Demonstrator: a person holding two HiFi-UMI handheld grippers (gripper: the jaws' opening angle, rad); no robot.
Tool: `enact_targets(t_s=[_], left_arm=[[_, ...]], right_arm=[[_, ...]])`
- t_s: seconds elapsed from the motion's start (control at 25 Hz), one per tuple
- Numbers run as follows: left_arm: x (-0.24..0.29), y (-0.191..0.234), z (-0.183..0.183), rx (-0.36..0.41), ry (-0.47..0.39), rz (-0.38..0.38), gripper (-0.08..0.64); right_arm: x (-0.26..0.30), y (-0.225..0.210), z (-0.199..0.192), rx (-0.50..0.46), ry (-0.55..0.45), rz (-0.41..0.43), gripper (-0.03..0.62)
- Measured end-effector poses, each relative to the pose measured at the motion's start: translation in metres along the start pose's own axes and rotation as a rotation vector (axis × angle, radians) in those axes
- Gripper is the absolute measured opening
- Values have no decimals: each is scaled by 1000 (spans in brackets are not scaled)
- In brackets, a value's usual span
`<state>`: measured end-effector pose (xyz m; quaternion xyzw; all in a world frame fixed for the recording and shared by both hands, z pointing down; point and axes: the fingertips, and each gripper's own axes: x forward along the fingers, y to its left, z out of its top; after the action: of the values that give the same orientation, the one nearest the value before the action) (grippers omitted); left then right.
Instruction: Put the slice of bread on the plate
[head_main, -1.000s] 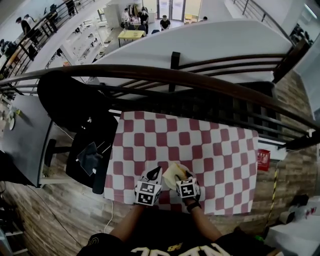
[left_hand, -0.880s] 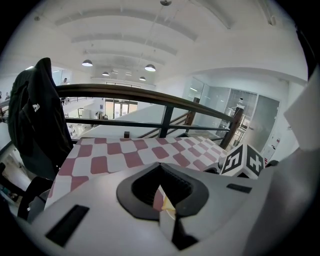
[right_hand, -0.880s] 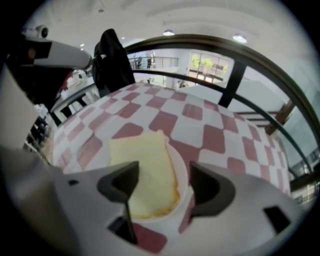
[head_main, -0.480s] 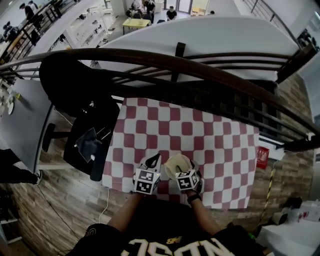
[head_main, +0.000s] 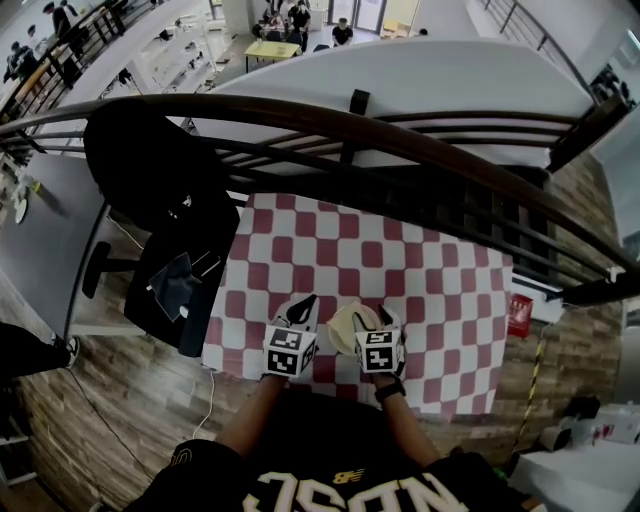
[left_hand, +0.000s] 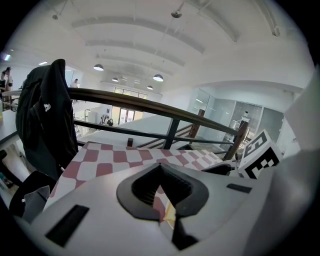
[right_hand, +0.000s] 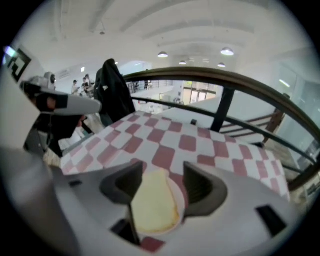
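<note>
A pale slice of bread lies flat on a small white plate on the checkered table. My right gripper hovers above it. Its jaws stand wide and are closing a little, with the bread lying below the gap and neither pad touching it. From the head view, the bread and plate sit just left of the right gripper. My left gripper hangs to the left of the plate with its jaws together and nothing in them. In its own view, the left gripper shows only the plate's edge past its jaws.
The table wears a red-and-white checkered cloth. A dark railing runs along its far side. A chair with a black jacket stands at the table's left. A red object lies off the right edge.
The right gripper's jaws have spread apart and it has risen off the bread, which stays on the plate. The left gripper has lifted slightly.
</note>
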<state>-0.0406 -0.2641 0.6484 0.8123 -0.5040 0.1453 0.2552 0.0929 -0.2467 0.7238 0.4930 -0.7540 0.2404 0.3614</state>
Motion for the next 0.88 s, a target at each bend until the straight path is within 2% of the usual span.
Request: enact_targets(t_s=[0.12, 0.56, 0.76, 0.88], left_arm=[[-9, -1, 20, -6, -49, 3, 18], [-56, -23, 127, 43, -293, -8, 18], [-84, -45, 164, 66, -397, -20, 18], [-99, -54, 182, 87, -452, -19, 18]], right_arm=[[-19, 0, 29, 24, -103, -5, 207], [-120, 14, 150, 39, -500, 24, 43], [-183, 13, 187, 46, -708, 5, 15], [-208, 15, 197, 26, -767, -13, 15]])
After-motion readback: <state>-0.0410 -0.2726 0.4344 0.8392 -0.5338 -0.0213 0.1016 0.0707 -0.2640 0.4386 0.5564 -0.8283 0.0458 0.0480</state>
